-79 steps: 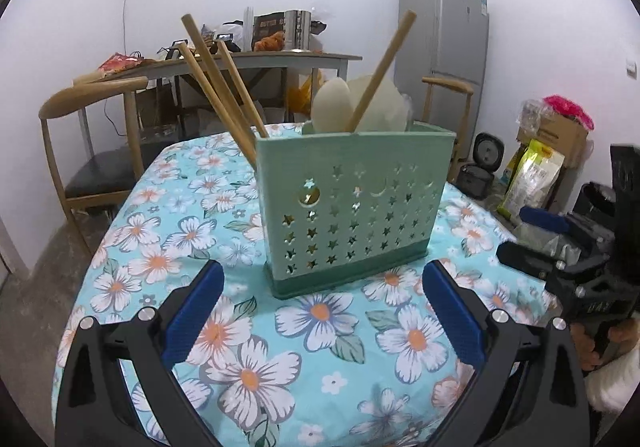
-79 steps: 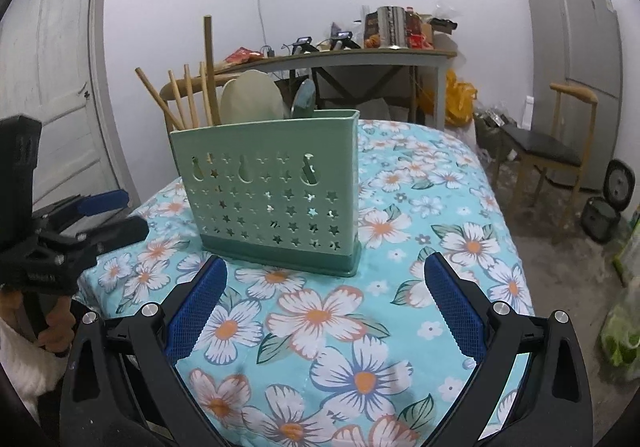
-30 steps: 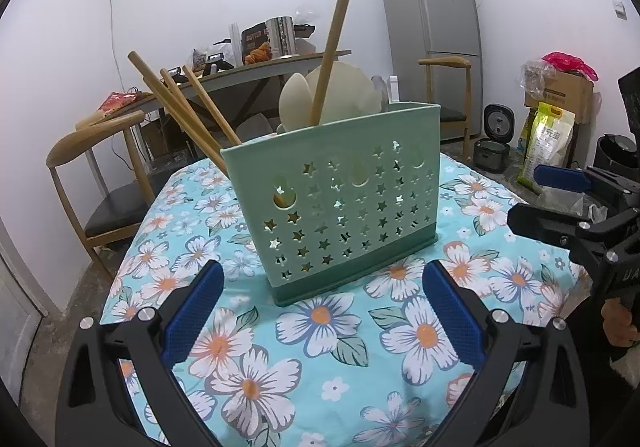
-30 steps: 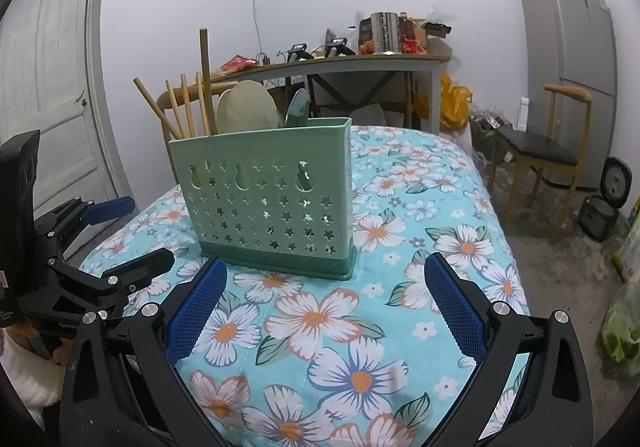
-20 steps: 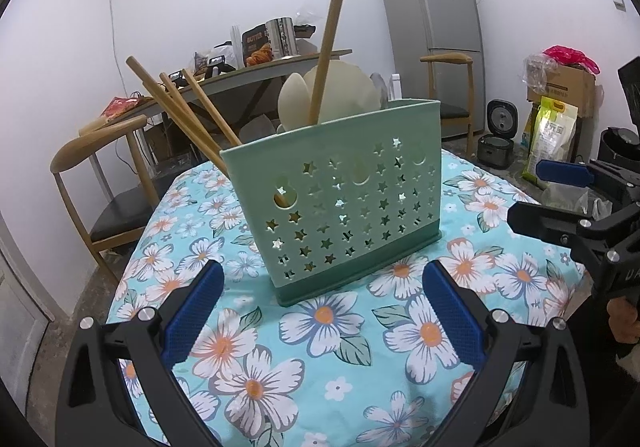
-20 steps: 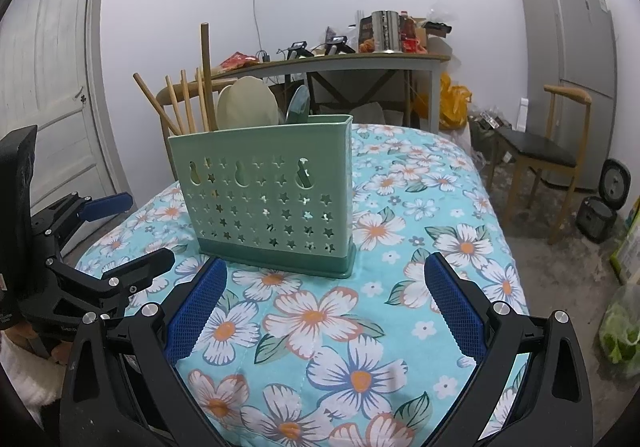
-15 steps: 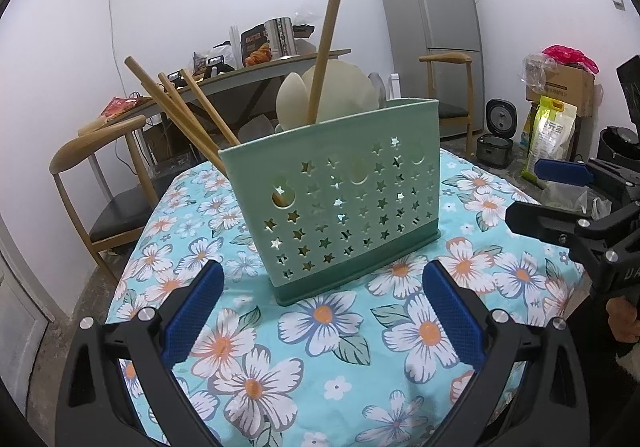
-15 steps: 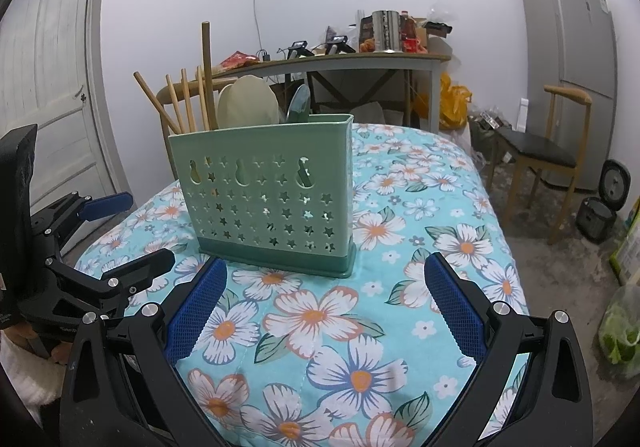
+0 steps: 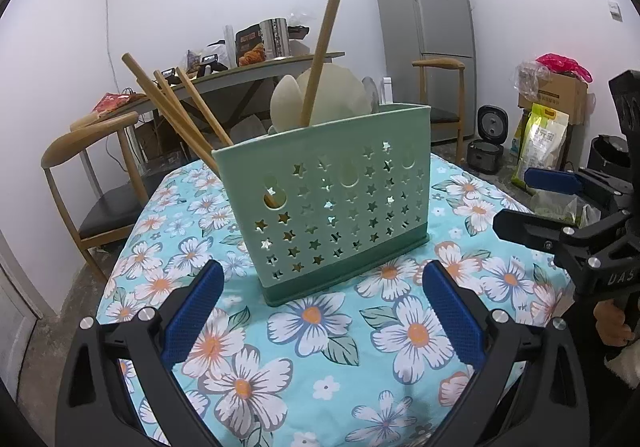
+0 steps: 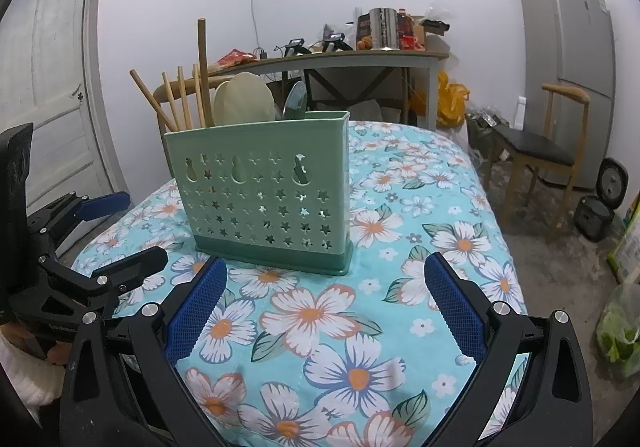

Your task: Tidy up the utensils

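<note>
Standing upright near the middle of the floral tablecloth, the green perforated utensil holder is the reference for all positions below. Wooden chopsticks lean out of its left-end compartment, a further wooden stick rises steeply from the middle, and cream spoon bowls show above the rim beside it; a grey spoon sits toward the right end in the right wrist view. No loose utensil is visible on the cloth, so the sorting appears, in my judgement, finished or nearly so.

Left gripper hovers in front of the holder, jaws spread wide, gripping nothing. Right gripper is likewise in front of the holder, approaching from the other side, jaws spread and empty. Each is short of the holder's base and apart from it, presumably held back to inspect the result.

Clearance: cloth in front of the holder is bare on both sides. Behind the holder stand a wooden chair and a cluttered desk. Leaning chopsticks overhang the holder's left end; any sideways pass there risks knocking them.
</note>
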`<state>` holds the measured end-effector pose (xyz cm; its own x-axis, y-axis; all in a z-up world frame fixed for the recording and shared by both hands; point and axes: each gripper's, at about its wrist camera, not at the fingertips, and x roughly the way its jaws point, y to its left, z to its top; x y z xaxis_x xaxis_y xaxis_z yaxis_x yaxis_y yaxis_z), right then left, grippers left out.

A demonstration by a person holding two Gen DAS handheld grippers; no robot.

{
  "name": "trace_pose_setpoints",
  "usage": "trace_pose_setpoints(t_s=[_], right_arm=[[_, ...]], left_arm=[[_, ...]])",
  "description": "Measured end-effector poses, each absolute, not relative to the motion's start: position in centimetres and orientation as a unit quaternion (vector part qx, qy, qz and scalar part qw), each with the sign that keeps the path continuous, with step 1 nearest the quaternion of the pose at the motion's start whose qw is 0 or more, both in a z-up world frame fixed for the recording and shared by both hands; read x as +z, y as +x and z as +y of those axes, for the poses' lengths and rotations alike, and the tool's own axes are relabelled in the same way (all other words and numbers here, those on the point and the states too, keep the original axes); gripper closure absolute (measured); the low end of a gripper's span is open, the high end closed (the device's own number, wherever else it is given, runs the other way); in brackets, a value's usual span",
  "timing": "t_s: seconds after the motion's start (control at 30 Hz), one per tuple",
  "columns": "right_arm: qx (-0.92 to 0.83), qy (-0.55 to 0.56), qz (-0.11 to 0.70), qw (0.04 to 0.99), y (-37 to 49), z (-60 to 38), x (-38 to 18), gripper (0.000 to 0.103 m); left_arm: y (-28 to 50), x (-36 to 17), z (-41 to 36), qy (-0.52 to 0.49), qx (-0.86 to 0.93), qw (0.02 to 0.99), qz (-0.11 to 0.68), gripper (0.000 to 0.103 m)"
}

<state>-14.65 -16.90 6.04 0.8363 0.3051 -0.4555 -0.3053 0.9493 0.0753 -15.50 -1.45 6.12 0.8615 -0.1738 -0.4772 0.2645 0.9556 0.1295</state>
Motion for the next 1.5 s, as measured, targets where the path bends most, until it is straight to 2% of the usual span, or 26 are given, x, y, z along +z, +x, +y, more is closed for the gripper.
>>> trace_pose_setpoints(t_s=[0.77, 1.5], right_arm=[[0.151, -0.016, 0.242, 0.958, -14.5, -16.3, 5.8, 0.008], [0.146, -0.01, 0.243, 0.959, -14.7, -16.4, 5.8, 0.008]], left_arm=[[-15.3, 6.5, 0.8, 0.047, -0.106, 0.963, 0.244, 0.006], [-15.3, 6.3, 0.7, 0.055, -0.104, 0.963, 0.244, 0.006]])
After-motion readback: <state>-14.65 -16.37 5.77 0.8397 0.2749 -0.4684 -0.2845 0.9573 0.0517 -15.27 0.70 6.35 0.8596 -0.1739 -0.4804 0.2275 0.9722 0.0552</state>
